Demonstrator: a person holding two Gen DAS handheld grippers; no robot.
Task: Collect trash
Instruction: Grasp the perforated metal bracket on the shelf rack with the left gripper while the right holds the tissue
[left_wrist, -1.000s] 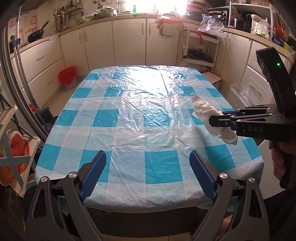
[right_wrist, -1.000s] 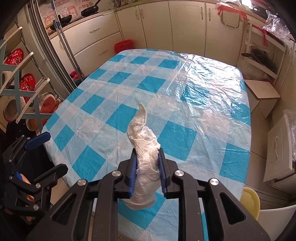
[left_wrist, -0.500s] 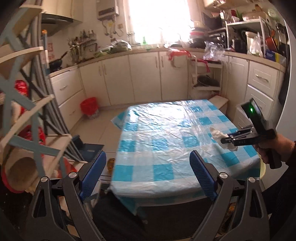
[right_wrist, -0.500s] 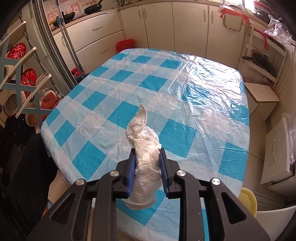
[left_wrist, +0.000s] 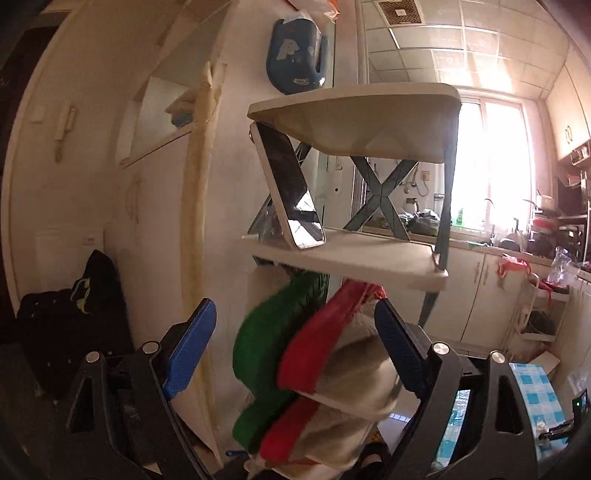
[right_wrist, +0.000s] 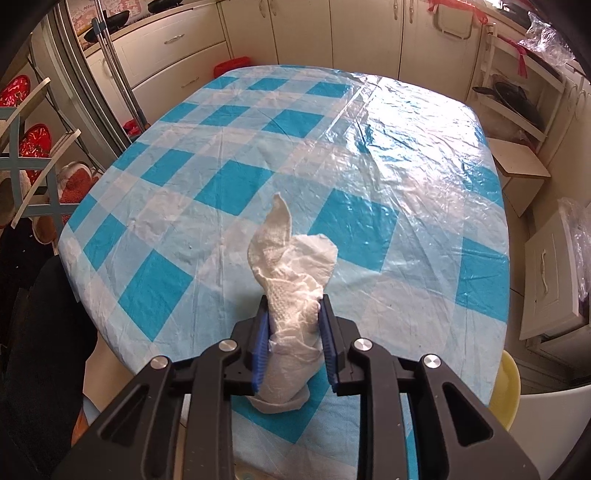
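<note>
My right gripper (right_wrist: 293, 334) is shut on a crumpled white paper towel (right_wrist: 291, 273) and holds it above the near edge of the table with the blue-and-white checked plastic cloth (right_wrist: 369, 166). The towel sticks up and forward between the blue pads. My left gripper (left_wrist: 295, 350) is open and empty. It is turned away from the table and points up at a shelf rack (left_wrist: 351, 254) by the wall. A strip of the table (left_wrist: 532, 384) shows at the lower right of the left wrist view.
The rack holds a leaning phone (left_wrist: 291, 192) and green (left_wrist: 280, 332) and red (left_wrist: 325, 339) slippers. Cream cabinets (right_wrist: 295, 33) line the far wall, with a red bin (right_wrist: 231, 66) on the floor. A small stool (right_wrist: 517, 162) and a yellow chair (right_wrist: 506, 384) stand at the right.
My left gripper has swung away from the table, left and upward, to face the shelf rack. My right gripper still holds the towel, almost unmoved.
</note>
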